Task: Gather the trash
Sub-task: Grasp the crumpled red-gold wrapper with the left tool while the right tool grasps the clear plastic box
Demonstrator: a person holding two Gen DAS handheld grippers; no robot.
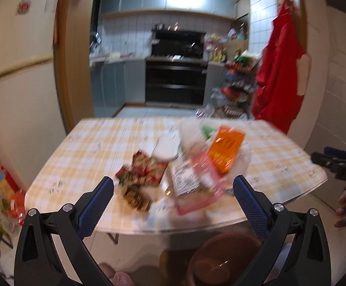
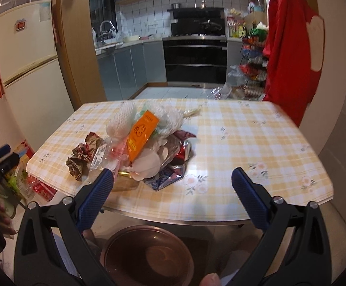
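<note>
left hand-held gripper (image 1: 173, 190): jaws wide, empty | trash pile (image 1: 185, 162) straight ahead on tabletop (image 1: 89, 152), between its fingertips, nearer this hand | right hand-held gripper (image 2: 172, 183): spread, empty; pile off its left finger | brown basin (image 2: 148, 255) below tabletop edge

Black claw (image 2: 172, 181) arms, blue textured pads (image 2: 94, 200) (silver screws).

Motion blurs the trash pile (image 1: 185, 166); bowl (image 2: 146, 257) partly cut off.

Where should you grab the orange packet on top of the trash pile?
Probably by its upper free end. The orange packet leans tilted on the pile, top edge sticking up clear. The open right hand-held gripper could come from above and pinch across its thin, flat sides.
</note>
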